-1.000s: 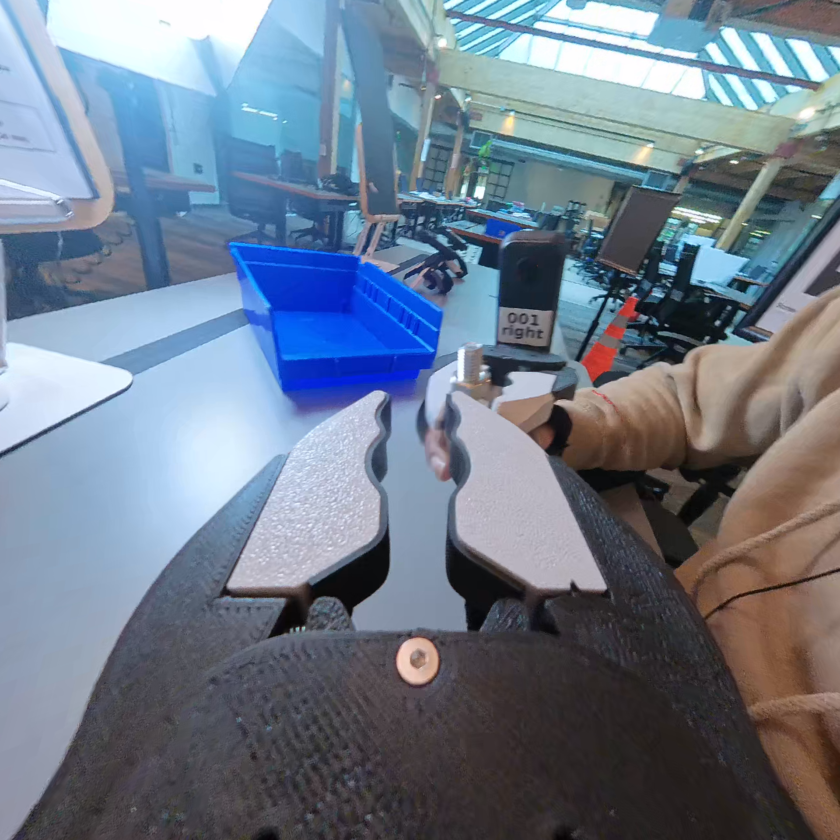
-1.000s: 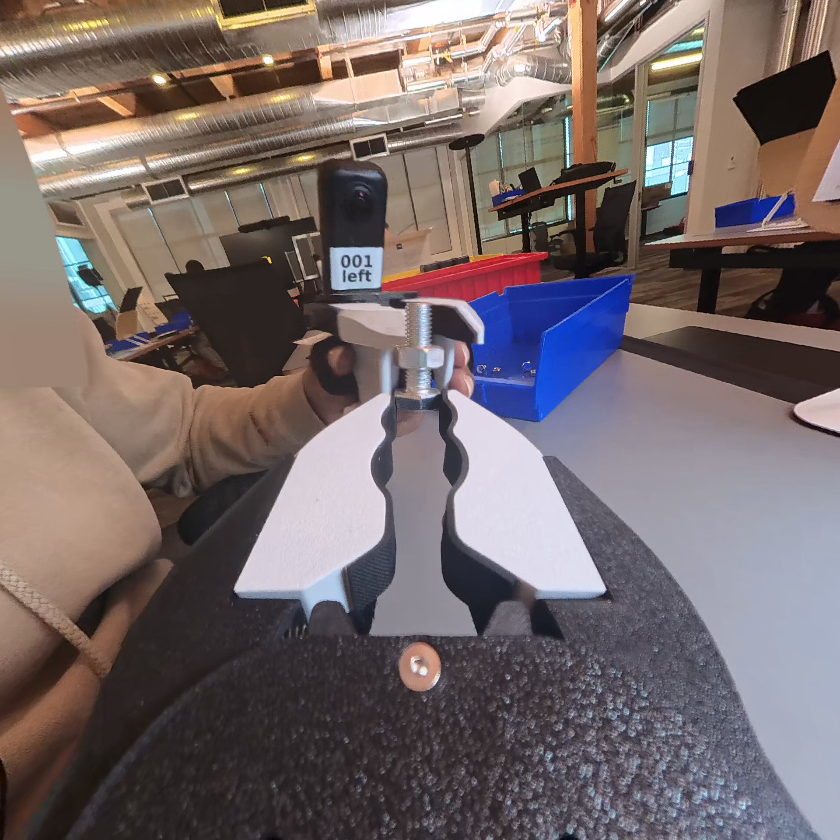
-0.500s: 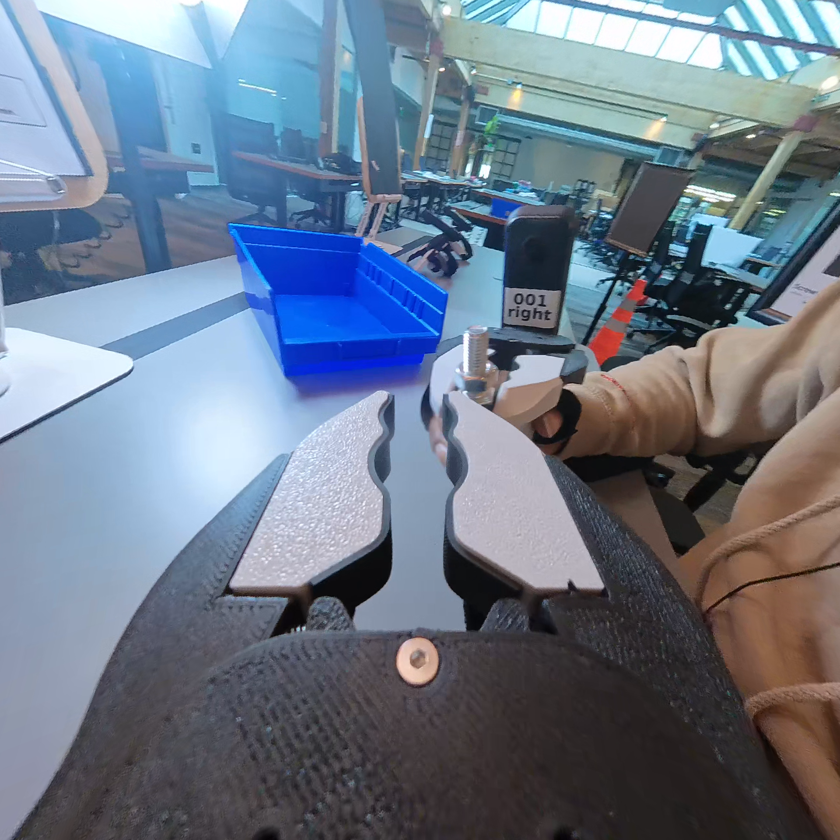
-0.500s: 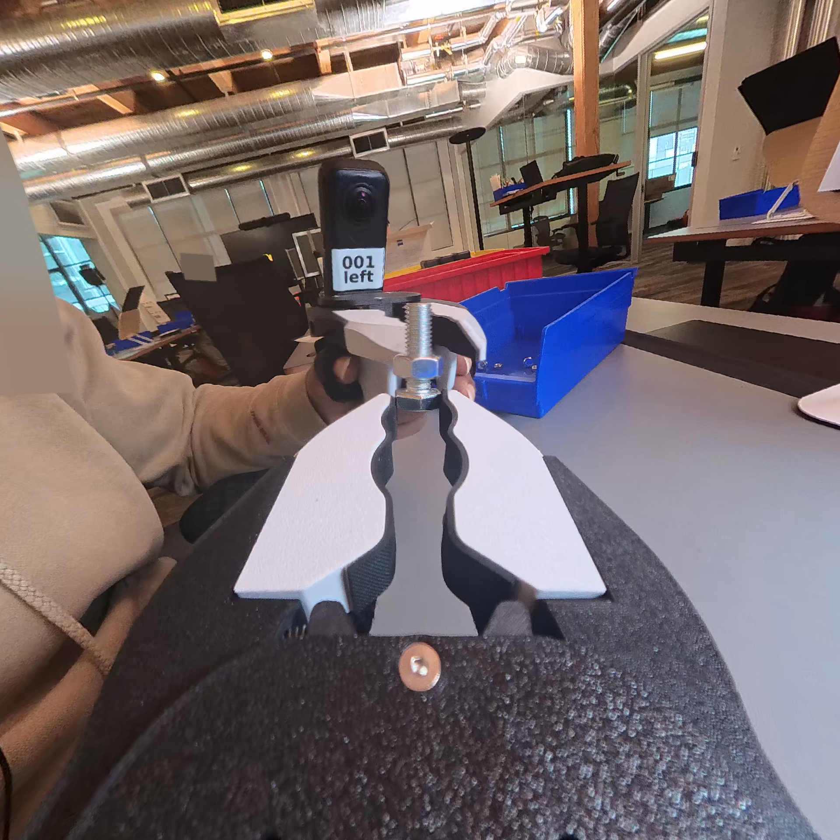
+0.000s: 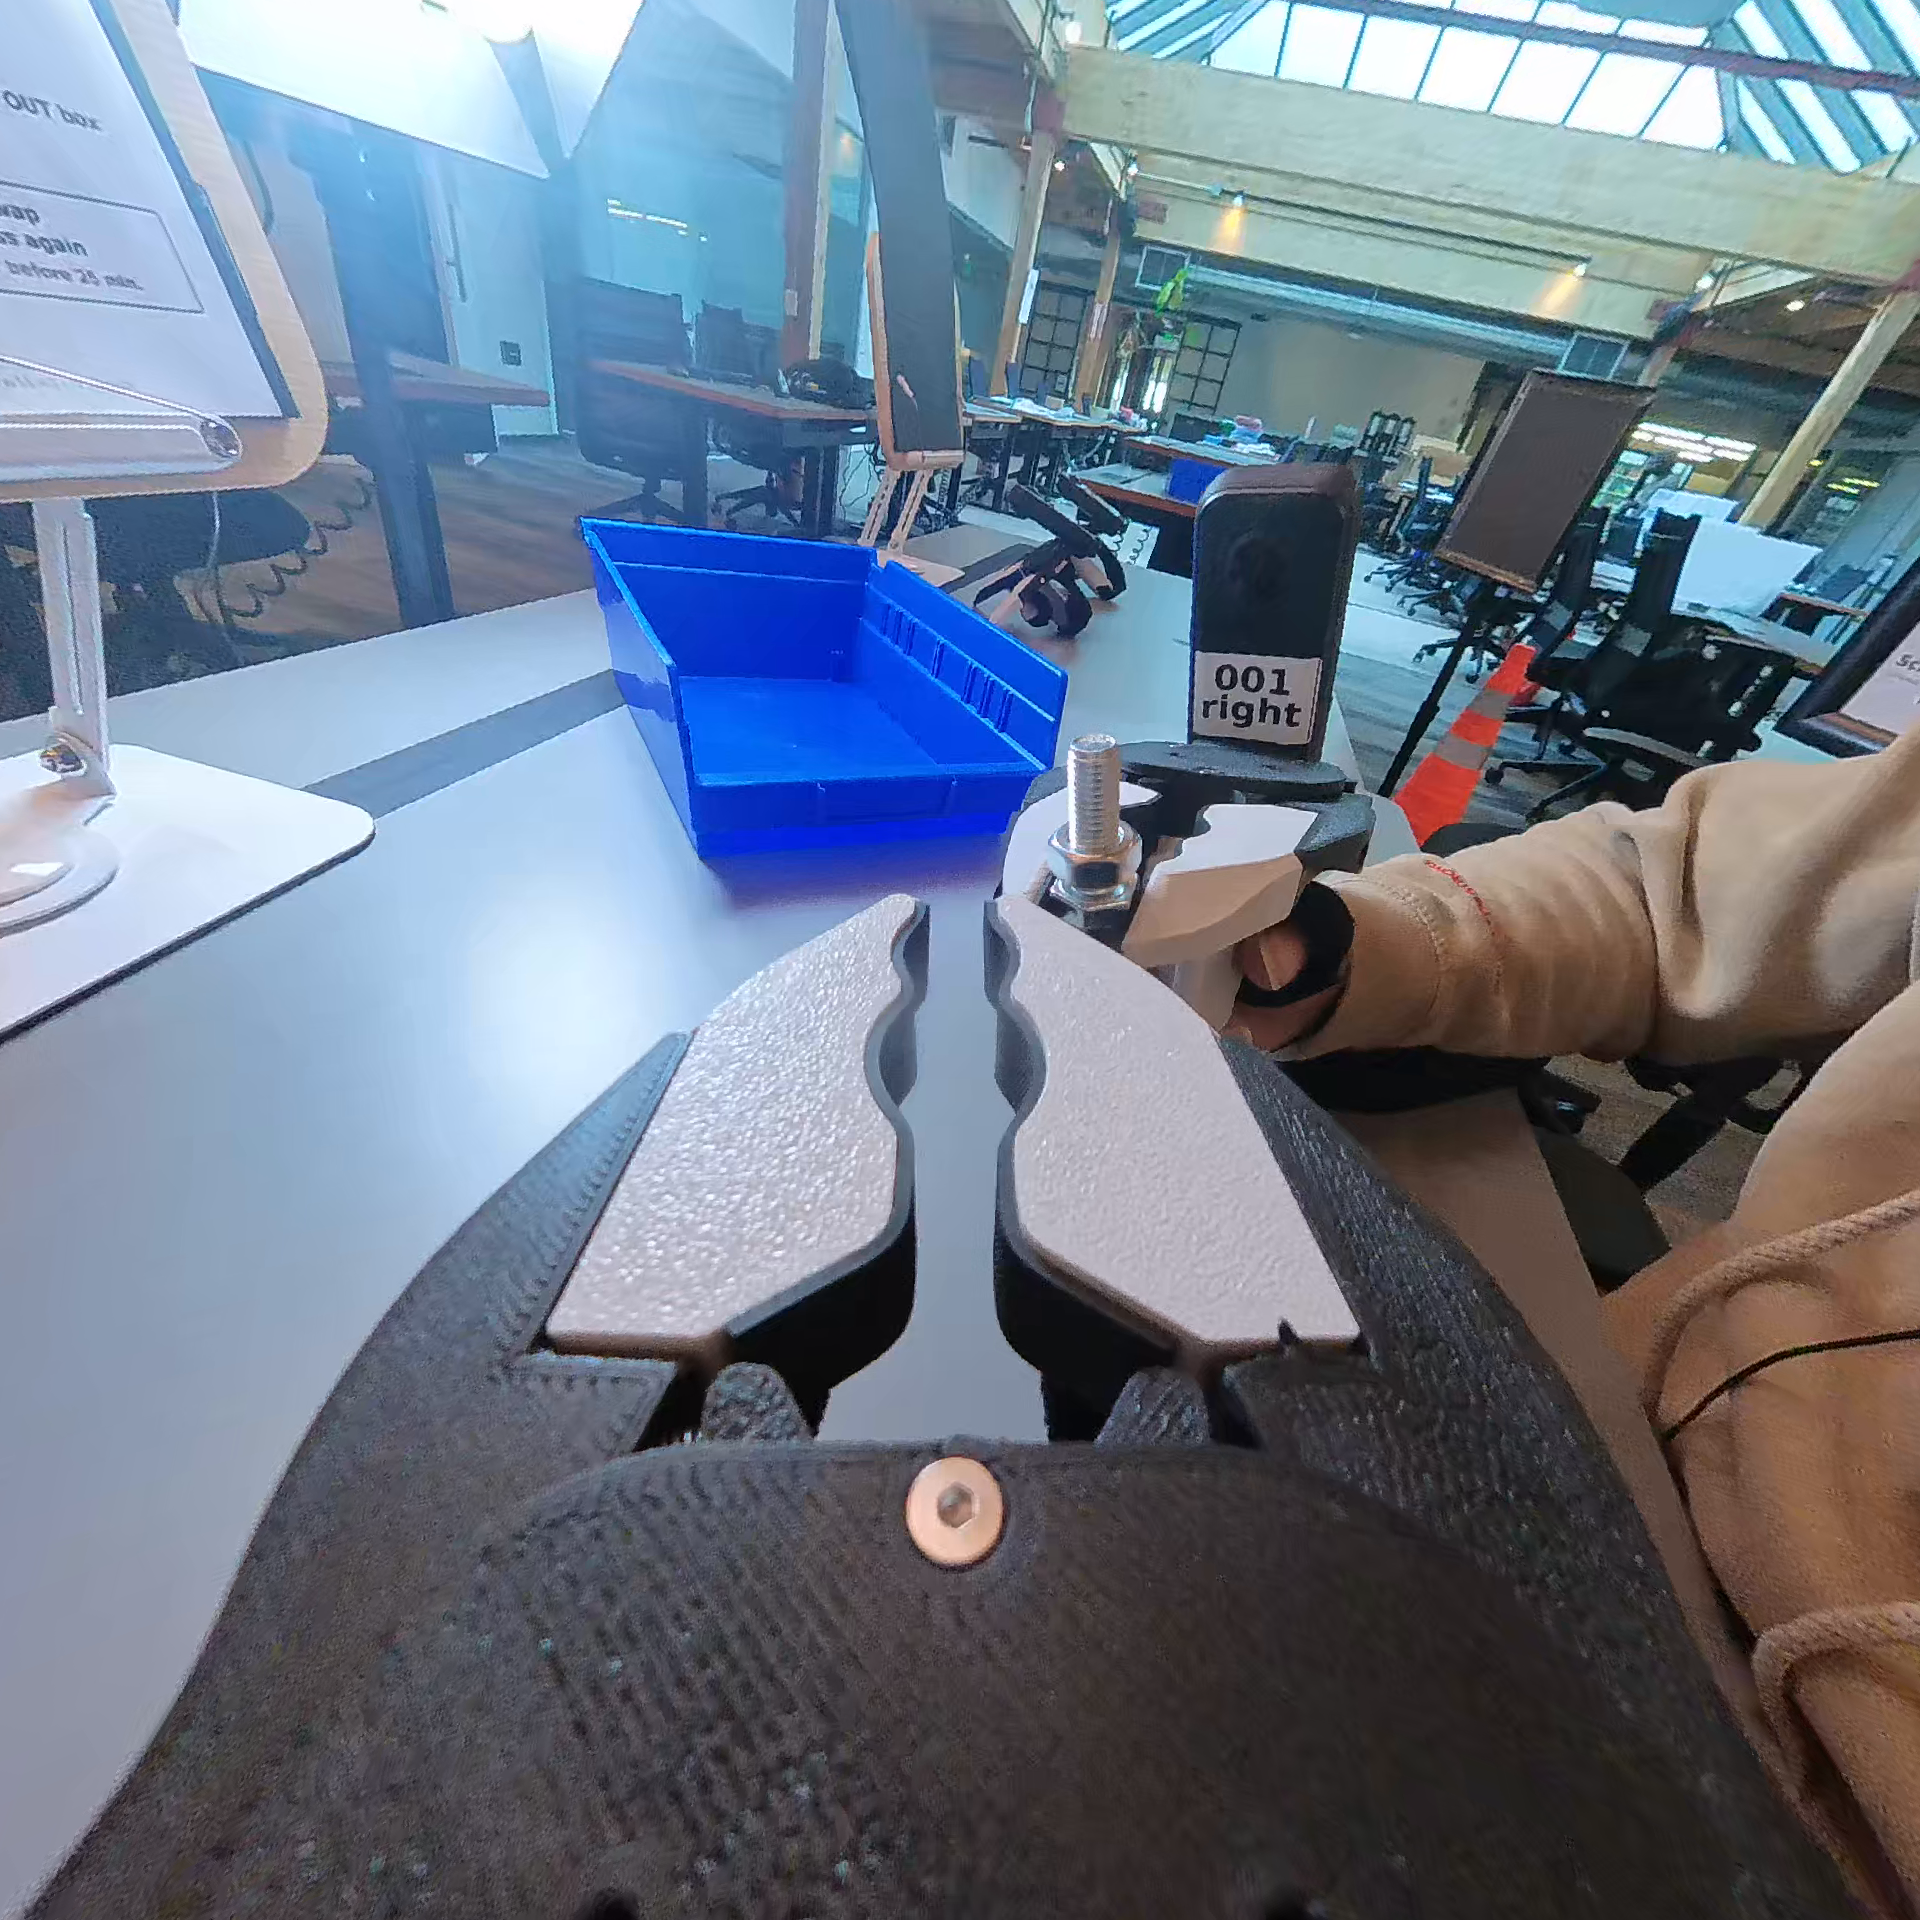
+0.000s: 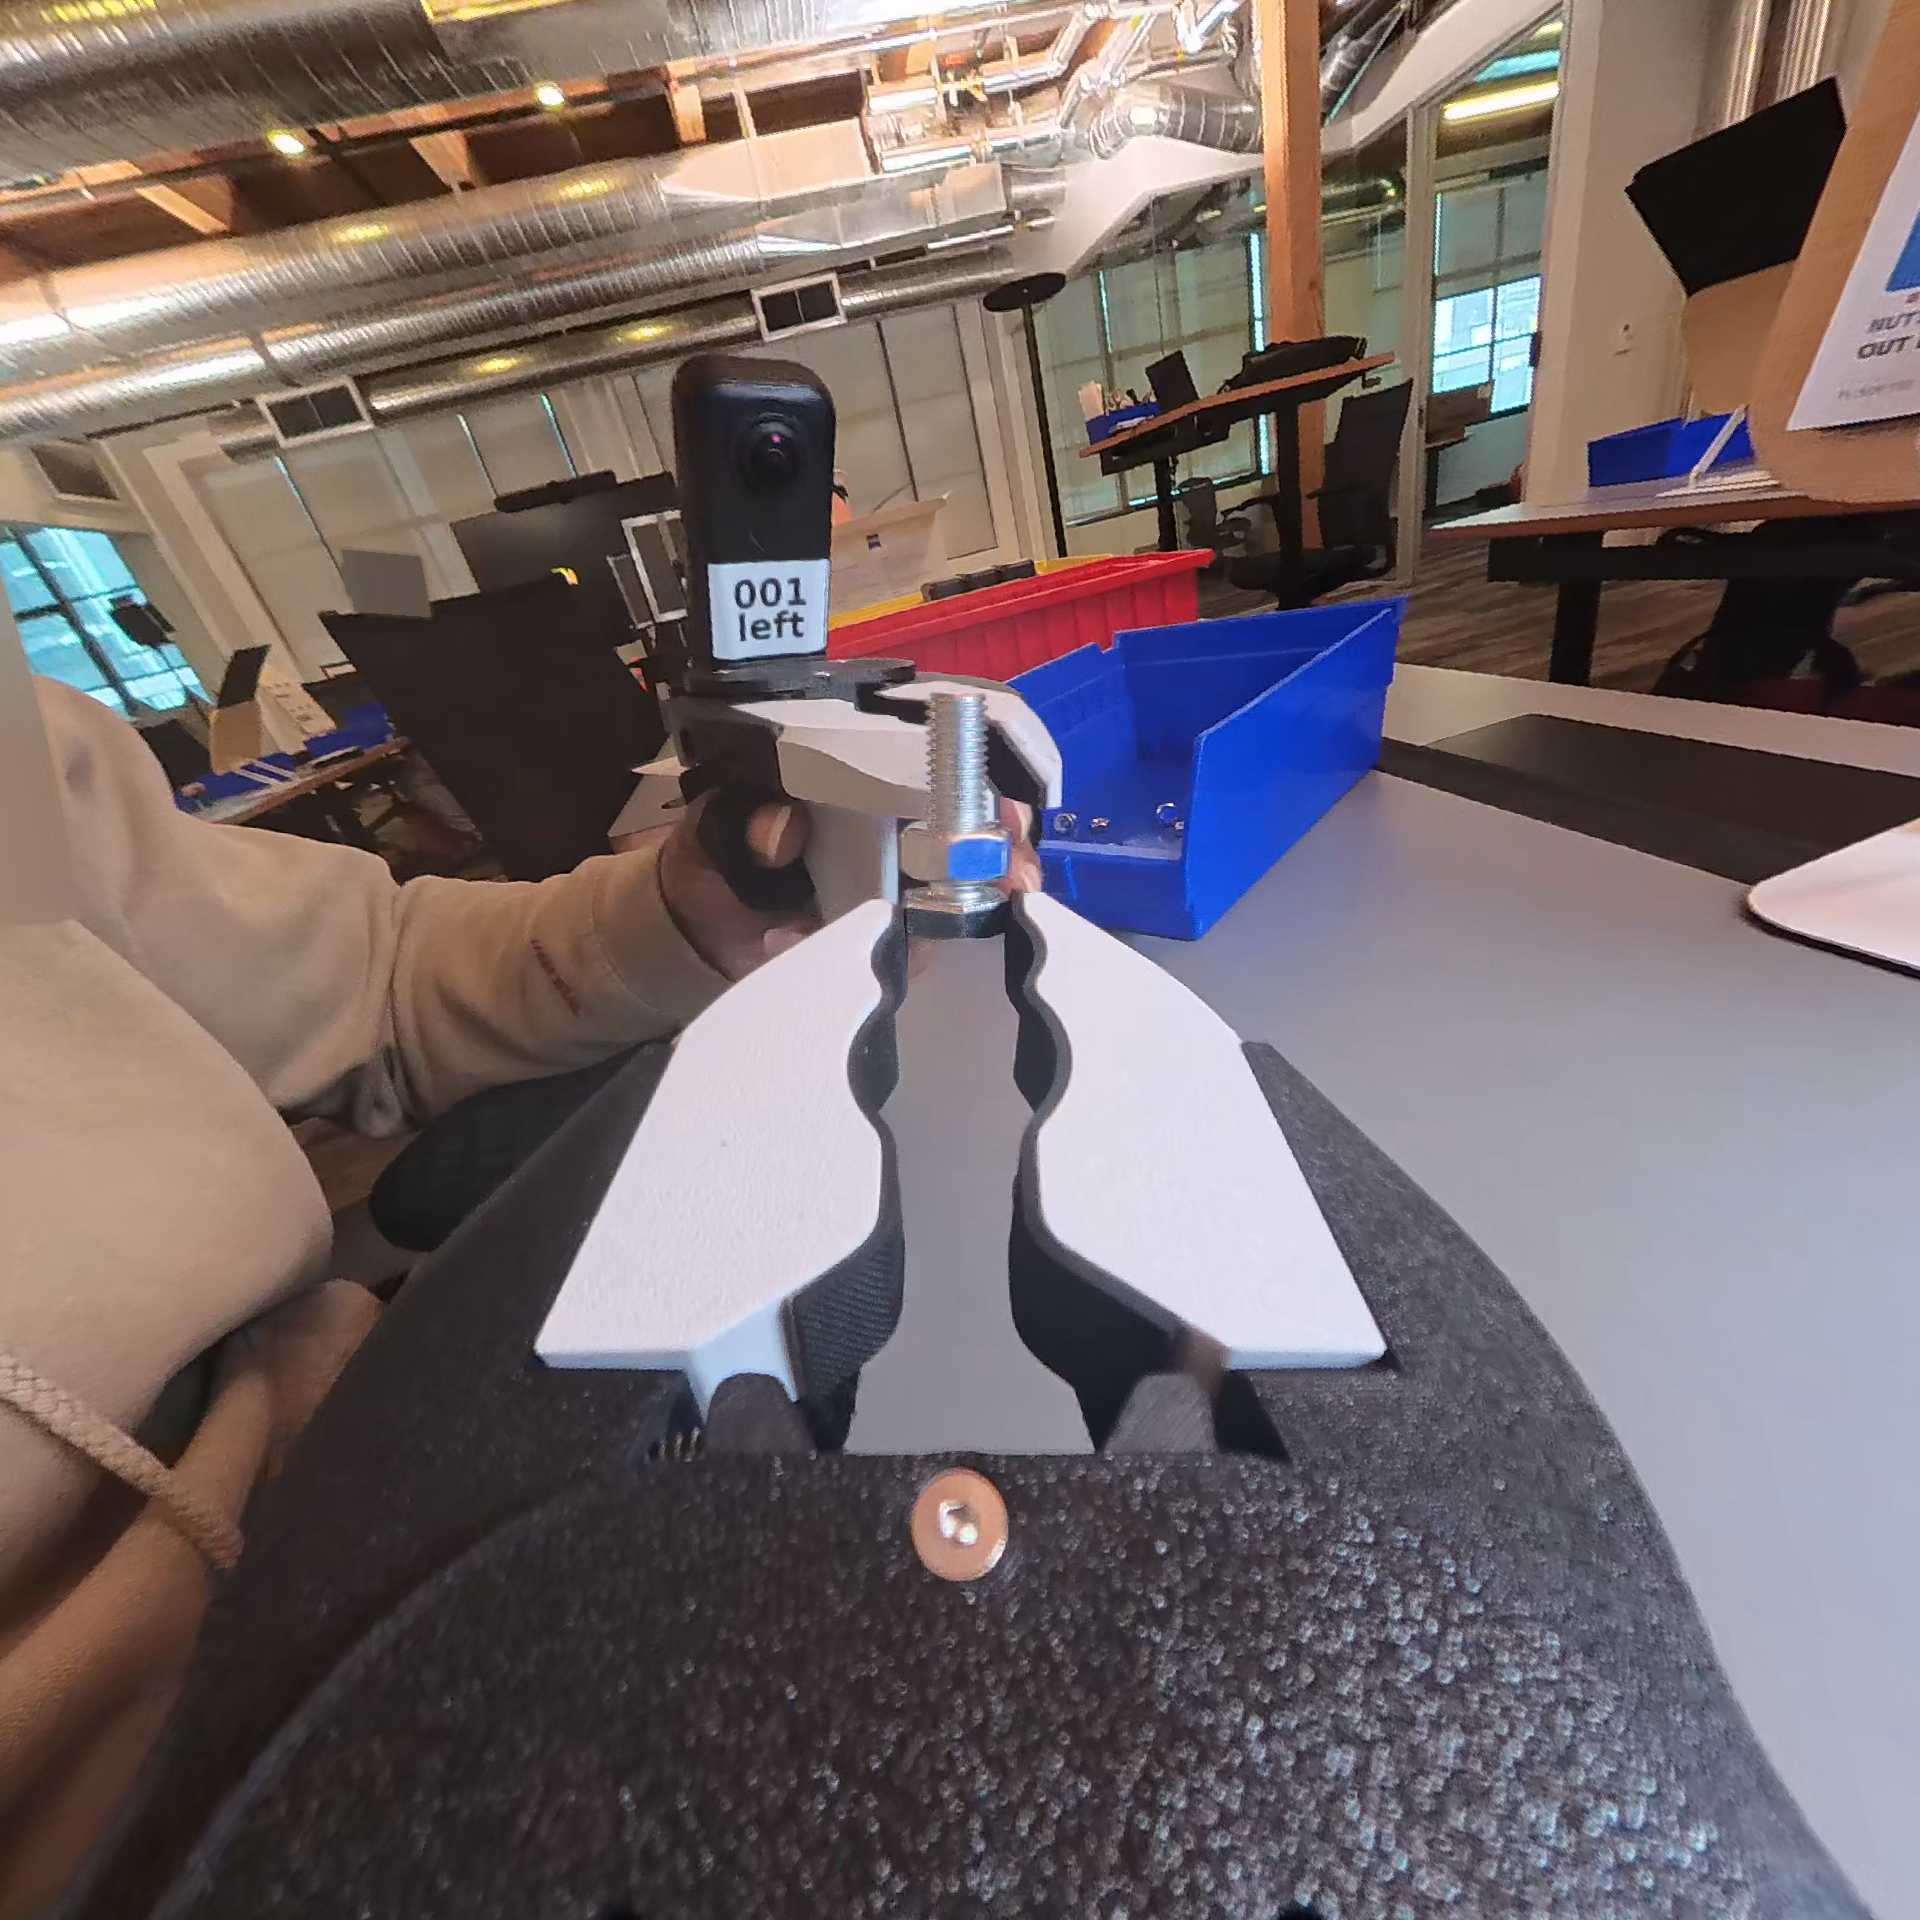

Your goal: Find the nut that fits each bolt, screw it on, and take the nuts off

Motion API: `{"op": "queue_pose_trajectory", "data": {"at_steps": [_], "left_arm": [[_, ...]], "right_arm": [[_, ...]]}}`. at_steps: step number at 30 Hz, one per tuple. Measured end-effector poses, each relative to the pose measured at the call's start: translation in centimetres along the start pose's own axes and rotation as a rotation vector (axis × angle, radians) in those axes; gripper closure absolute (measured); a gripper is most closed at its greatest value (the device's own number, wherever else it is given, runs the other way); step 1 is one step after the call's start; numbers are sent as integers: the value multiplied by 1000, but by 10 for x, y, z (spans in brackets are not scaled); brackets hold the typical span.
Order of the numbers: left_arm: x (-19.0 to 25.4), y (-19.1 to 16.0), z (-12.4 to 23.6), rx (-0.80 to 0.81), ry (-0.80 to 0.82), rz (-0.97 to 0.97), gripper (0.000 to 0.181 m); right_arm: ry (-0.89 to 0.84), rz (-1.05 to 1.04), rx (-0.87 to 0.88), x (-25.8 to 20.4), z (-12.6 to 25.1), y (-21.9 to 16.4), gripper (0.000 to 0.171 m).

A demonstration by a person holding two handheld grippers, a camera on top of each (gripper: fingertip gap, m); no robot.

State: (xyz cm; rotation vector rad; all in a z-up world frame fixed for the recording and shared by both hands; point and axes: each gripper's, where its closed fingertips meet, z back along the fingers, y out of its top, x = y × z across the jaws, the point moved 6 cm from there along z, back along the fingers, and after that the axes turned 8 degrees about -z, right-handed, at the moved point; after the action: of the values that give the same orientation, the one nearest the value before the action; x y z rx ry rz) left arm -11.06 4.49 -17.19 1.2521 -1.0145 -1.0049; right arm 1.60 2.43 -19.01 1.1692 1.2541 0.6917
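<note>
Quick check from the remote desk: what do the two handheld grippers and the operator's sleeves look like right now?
Both grippers, left gripper and right gripper, have textured black printed bodies, pale grey wavy-edged fingers and a copper-coloured screw at the base. Each carries an upright black camera with a white label. The sleeves are beige, with dark fingerless gloves.

One bolt (image 6: 961, 774) with one nut (image 6: 954, 854), two tools (image 5: 956, 914) (image 6: 951, 914), one blue bin (image 5: 821, 686), one red bin (image 6: 1023, 613).
</note>
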Motion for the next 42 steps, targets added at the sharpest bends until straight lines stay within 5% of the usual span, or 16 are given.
{"op": "queue_pose_trajectory", "data": {"at_steps": [6, 11, 16, 20, 27, 33, 38, 42], "left_arm": [[-9, 1, 13, 13, 92, -47, 181], [-16, -13, 25, -9, 142, -55, 181], [-14, -25, 23, -63, 160, -111, 181], [-10, -31, 21, -101, 165, -165, 181], [-12, -36, 22, -120, 175, -176, 181], [-24, -23, 36, -73, 242, -175, 181], [-64, 6, 92, -146, 417, -176, 179], [-116, 21, 155, -417, 577, -147, 175]], "right_arm": [[-343, 152, -64, 46, 37, 50, 153], [-895, 121, -461, 135, 113, 106, 153], [-1162, -49, -1014, 215, 160, 87, 152], [-1141, -287, -1123, 243, 165, 55, 152], [-1176, -423, -1109, 251, 164, 37, 152], [-1126, -326, -861, 232, 153, 60, 129], [-870, -36, -463, 158, 110, 96, 132], [-717, 105, -391, 104, 82, 73, 131]]}}
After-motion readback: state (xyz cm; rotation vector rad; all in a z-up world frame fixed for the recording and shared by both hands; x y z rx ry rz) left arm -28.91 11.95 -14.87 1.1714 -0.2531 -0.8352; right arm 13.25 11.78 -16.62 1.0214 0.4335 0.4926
